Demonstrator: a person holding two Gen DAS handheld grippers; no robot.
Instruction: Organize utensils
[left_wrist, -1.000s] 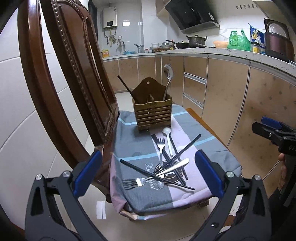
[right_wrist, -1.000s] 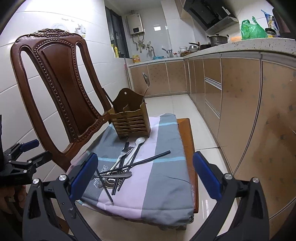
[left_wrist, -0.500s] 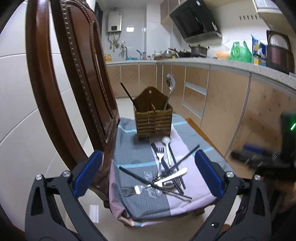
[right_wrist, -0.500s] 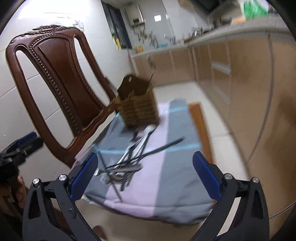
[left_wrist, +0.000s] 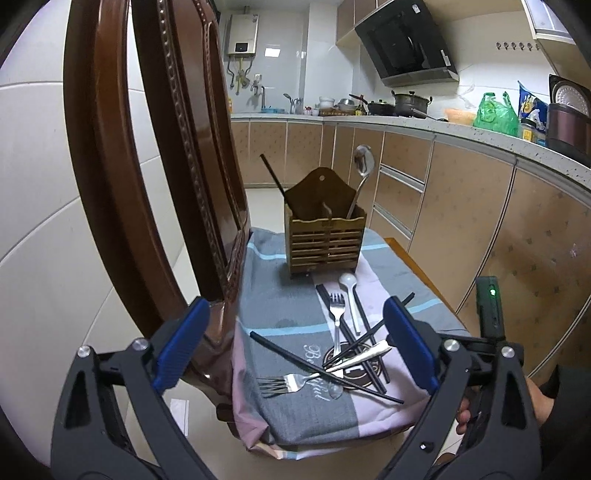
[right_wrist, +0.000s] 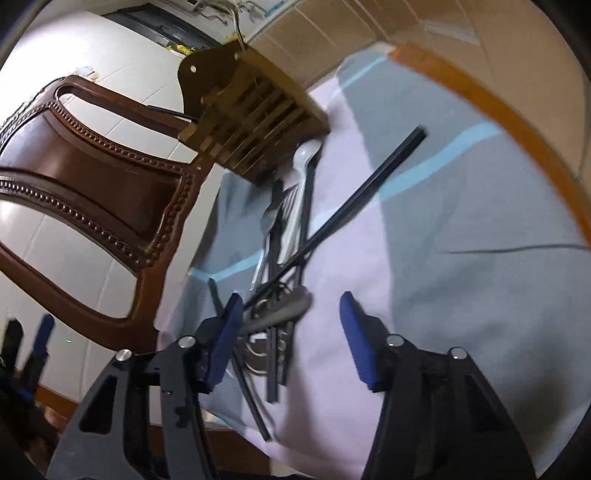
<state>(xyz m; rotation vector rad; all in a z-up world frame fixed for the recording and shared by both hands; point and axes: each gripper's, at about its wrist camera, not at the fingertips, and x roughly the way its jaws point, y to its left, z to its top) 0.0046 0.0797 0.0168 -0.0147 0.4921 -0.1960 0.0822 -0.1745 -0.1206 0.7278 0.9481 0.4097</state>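
A wooden utensil holder (left_wrist: 325, 240) stands at the far end of a cloth-covered chair seat (left_wrist: 280, 306), with a metal spoon (left_wrist: 364, 162) and a black chopstick in it. It also shows in the right wrist view (right_wrist: 255, 122). Loose forks (left_wrist: 291, 382), a white spoon (left_wrist: 349, 284) and black chopsticks (left_wrist: 325, 365) lie piled on the cloth. My left gripper (left_wrist: 295, 347) is open and empty, short of the seat's near edge. My right gripper (right_wrist: 291, 332) is open and empty, low over the pile (right_wrist: 284, 254), tilted, near a black chopstick (right_wrist: 369, 195).
The carved wooden chair back (left_wrist: 155, 177) rises close on the left. Kitchen cabinets (left_wrist: 461, 221) and a counter with pots and bags run along the right. The tiled floor lies beyond the seat.
My right gripper has swung down and forward over the seat, now close above the utensil pile and tilted. My left gripper has shifted slightly. The utensils have not moved.
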